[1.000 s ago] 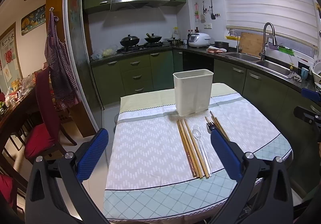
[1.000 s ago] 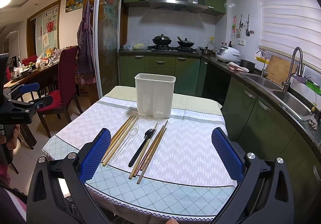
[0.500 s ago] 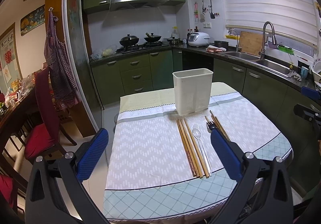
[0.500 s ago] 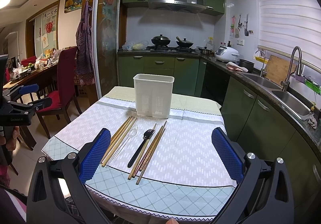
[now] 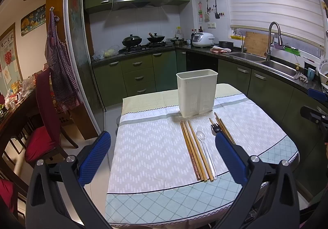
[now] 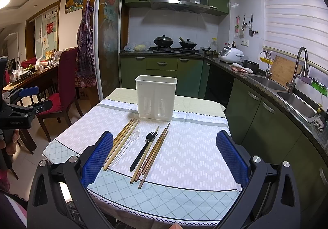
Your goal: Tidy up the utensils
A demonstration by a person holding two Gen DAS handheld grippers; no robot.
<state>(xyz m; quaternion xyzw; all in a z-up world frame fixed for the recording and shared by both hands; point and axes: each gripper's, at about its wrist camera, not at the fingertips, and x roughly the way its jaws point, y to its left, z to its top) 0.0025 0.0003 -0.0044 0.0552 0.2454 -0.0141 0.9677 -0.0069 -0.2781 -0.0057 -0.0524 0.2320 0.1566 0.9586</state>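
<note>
A white plastic utensil holder (image 5: 196, 93) (image 6: 156, 98) stands upright at the far middle of the table. In front of it lie several wooden chopsticks (image 5: 192, 150) (image 6: 121, 142), a clear plastic spoon (image 5: 202, 138) (image 6: 133, 138), a black fork (image 6: 144, 148) (image 5: 214, 128) and more chopsticks (image 6: 152, 155) (image 5: 223, 129). My left gripper (image 5: 163, 156) is open and empty, held above the near left part of the table. My right gripper (image 6: 164, 156) is open and empty, above the near edge, with the fork and chopsticks seen between its fingers.
The table has a patterned white and pale green cloth (image 5: 153, 147) (image 6: 194, 147). Red chairs (image 5: 45, 122) (image 6: 65, 85) stand to the left. Green kitchen cabinets and a sink counter (image 6: 287, 93) run along the right side.
Both grippers have shifted only slightly; the view has crept a little closer to the table. The utensils and the holder have not moved.
</note>
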